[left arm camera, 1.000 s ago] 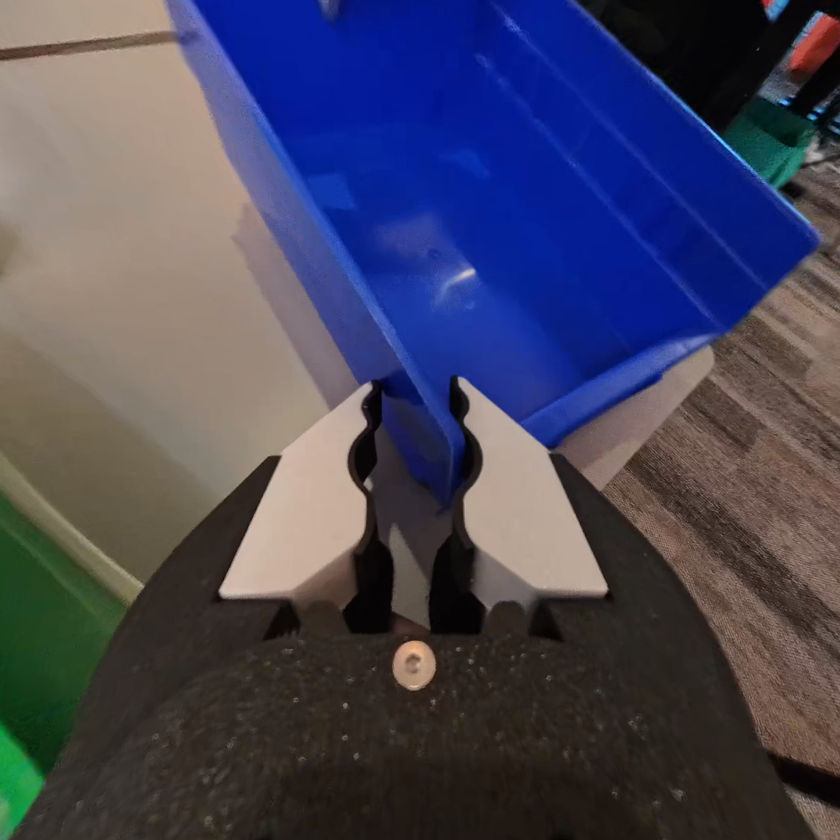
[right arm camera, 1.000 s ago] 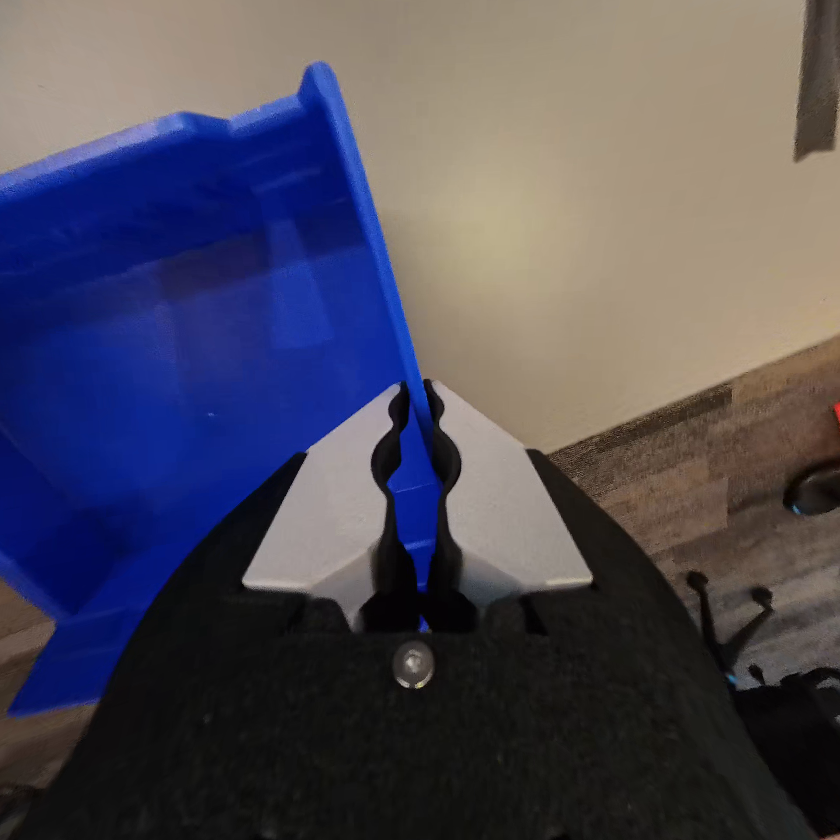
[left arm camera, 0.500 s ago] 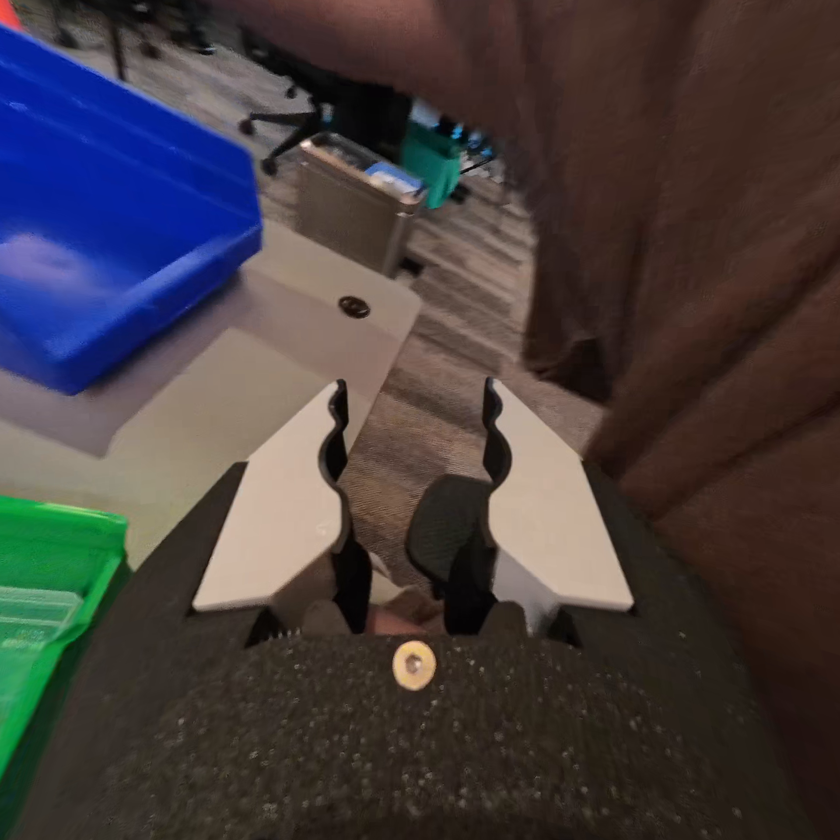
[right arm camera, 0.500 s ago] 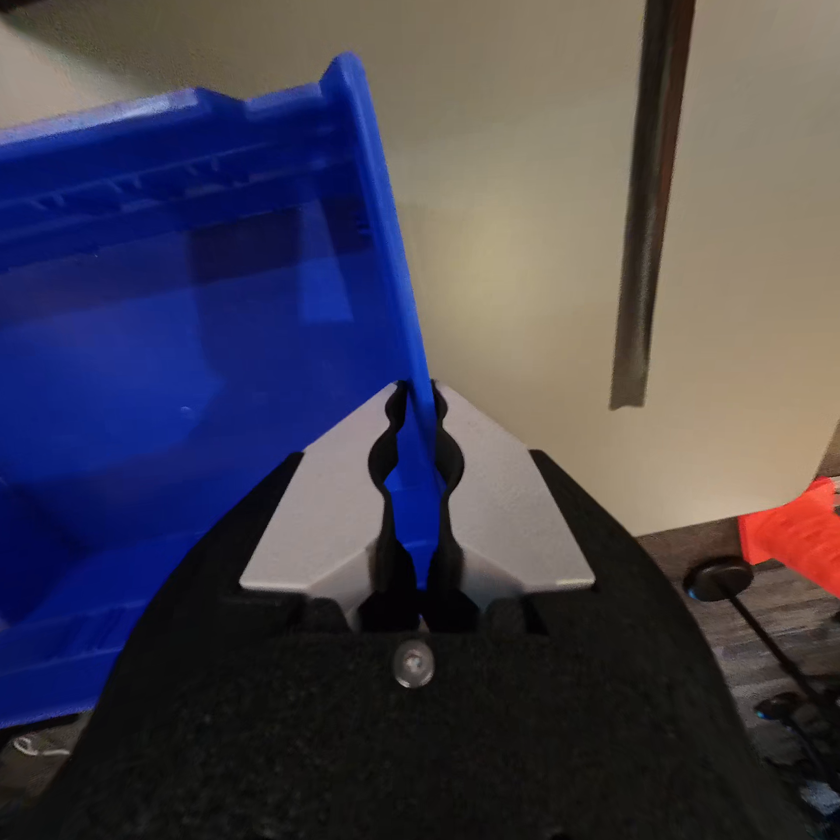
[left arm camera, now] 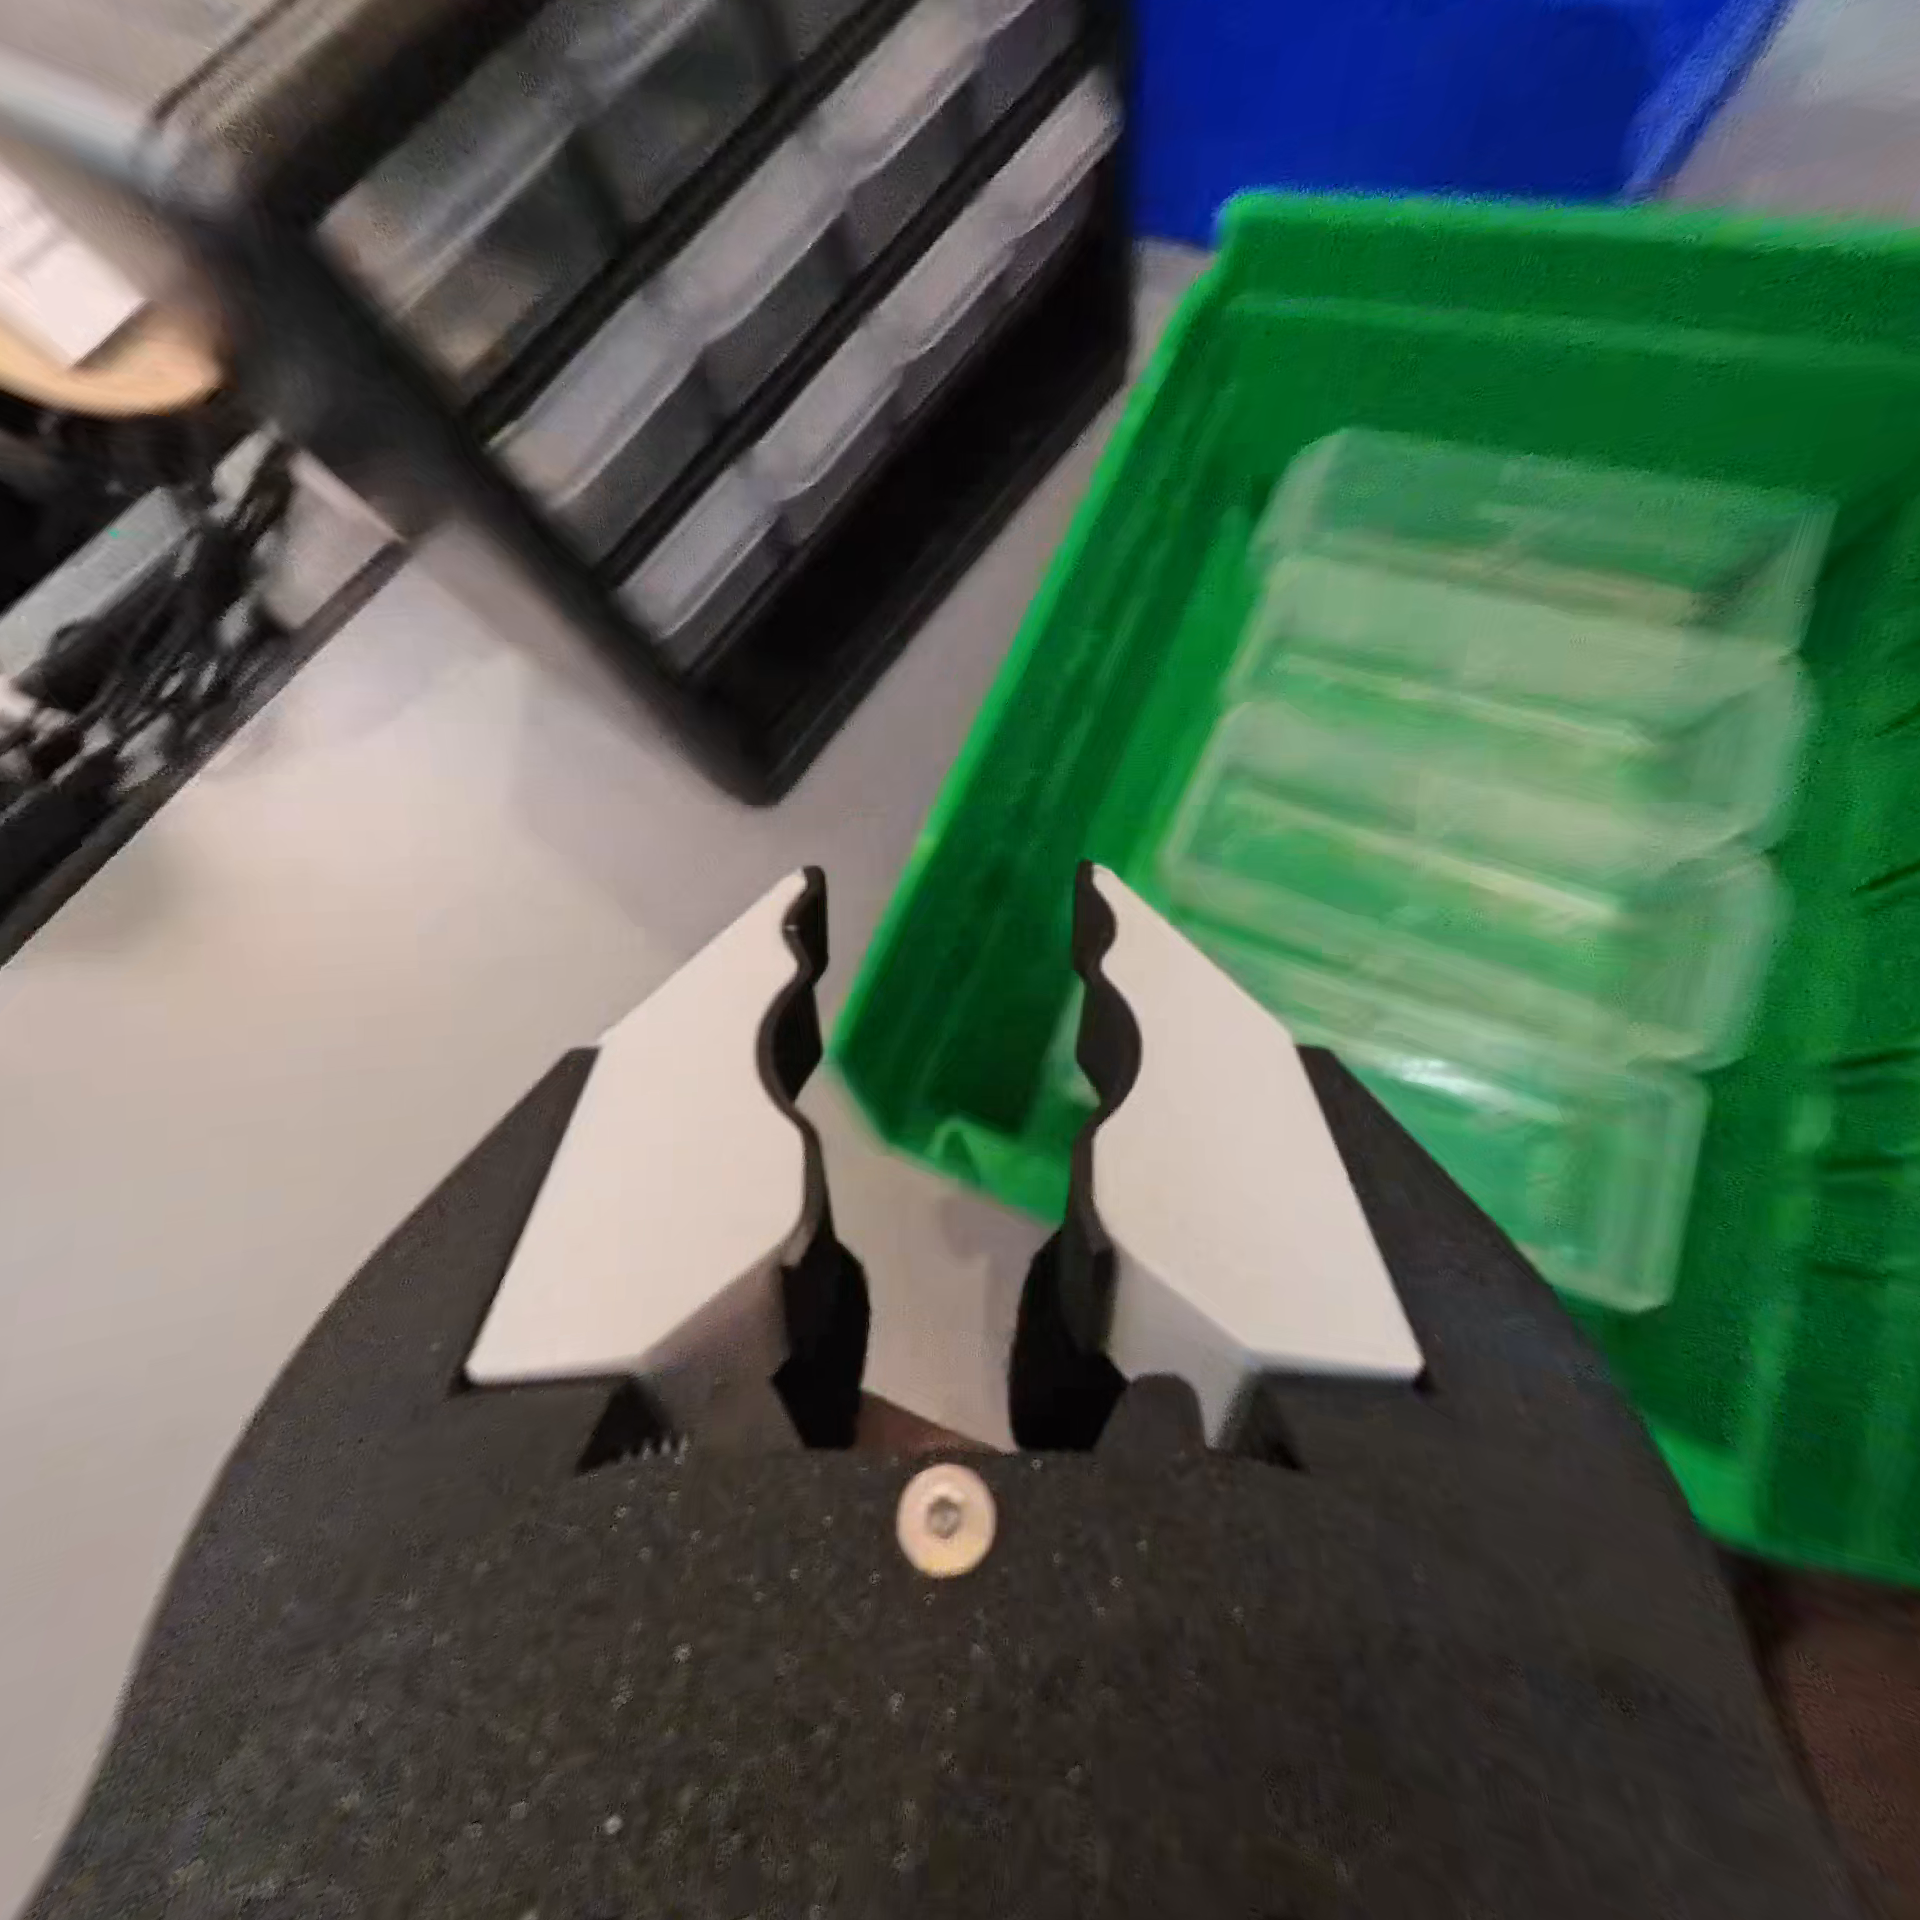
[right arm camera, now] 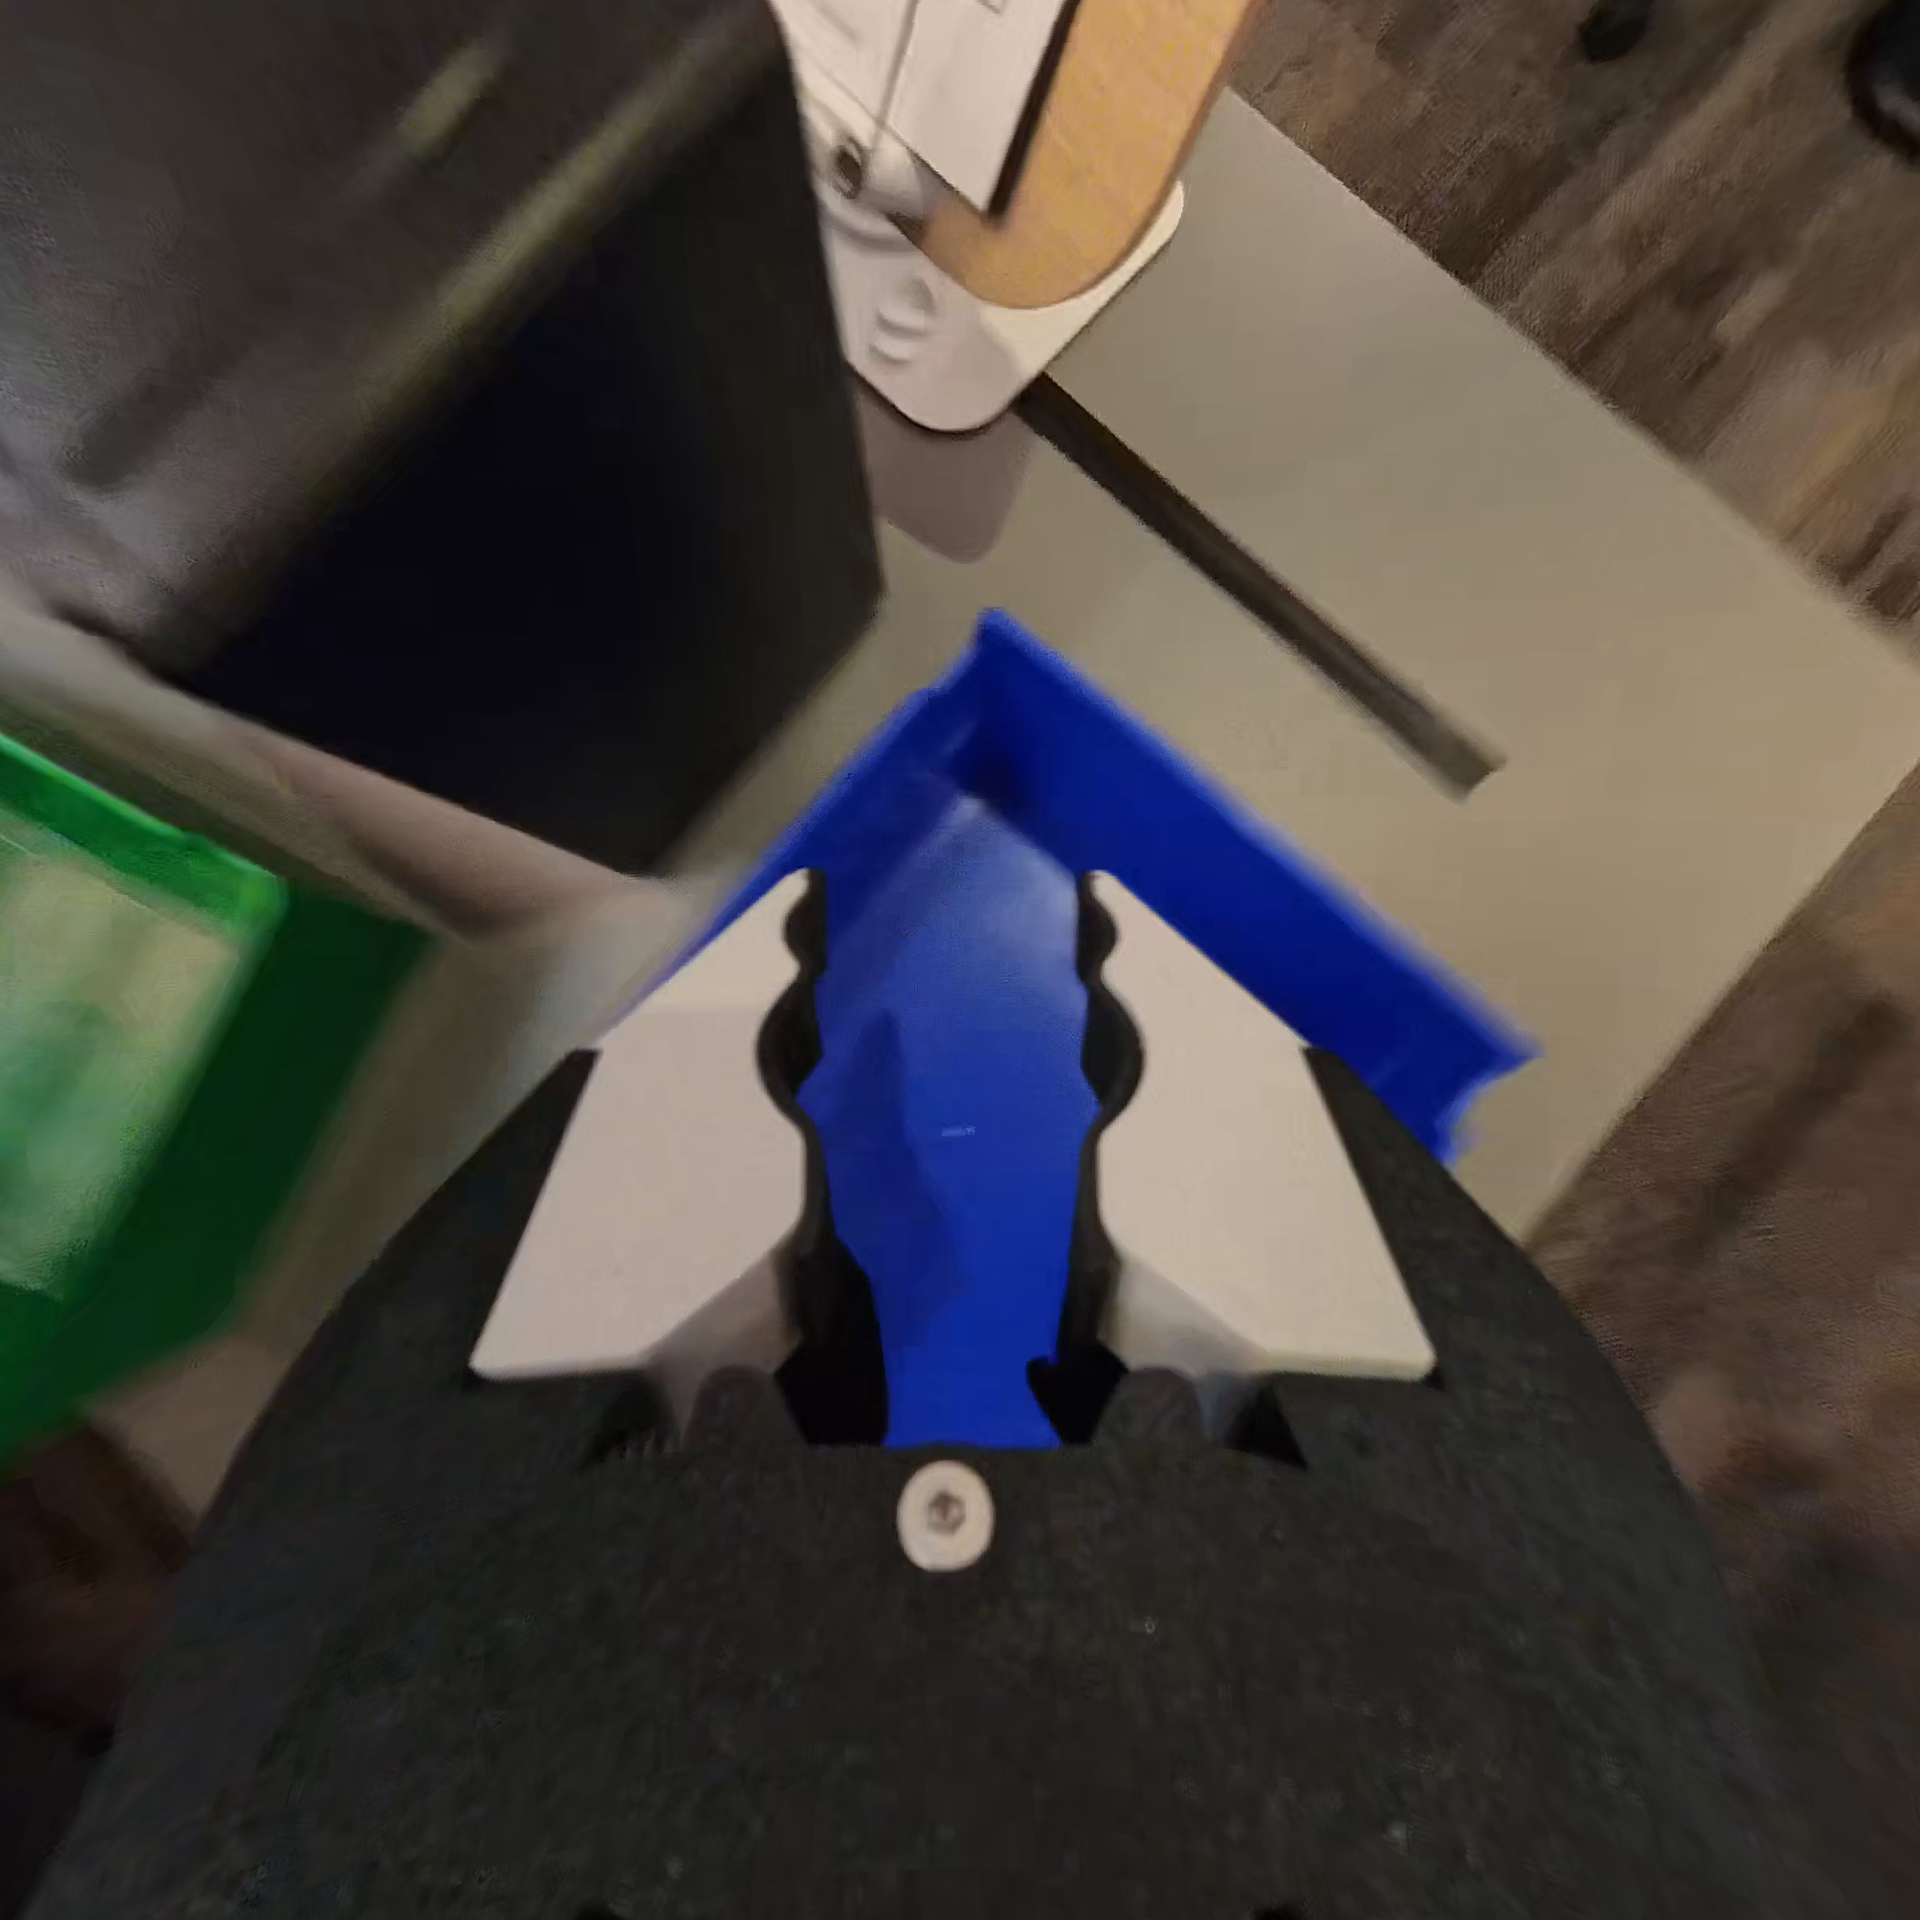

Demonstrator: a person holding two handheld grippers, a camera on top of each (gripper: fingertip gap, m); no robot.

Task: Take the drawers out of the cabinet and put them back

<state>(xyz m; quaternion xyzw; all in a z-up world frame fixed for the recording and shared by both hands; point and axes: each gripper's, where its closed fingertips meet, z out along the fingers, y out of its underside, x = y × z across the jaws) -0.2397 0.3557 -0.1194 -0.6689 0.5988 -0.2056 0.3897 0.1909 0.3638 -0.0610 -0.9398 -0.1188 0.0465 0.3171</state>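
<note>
Left wrist view shows the left gripper spread and empty over the green bin of clear drawers; the cabinet stands just beyond; the right gripper, also apart, hovers over the blue bin; blur suggests haste, so a misjudged reach could knock a bin.

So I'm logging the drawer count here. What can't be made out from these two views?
- Cabinet, left wrist view: motion blur smears its drawer fronts, and the top edge cuts it off, so no count.
- Clear drawers in the green bin, left wrist view: blurred together.
- Blue bin, right wrist view: the open right tongs cover its near part.
</note>
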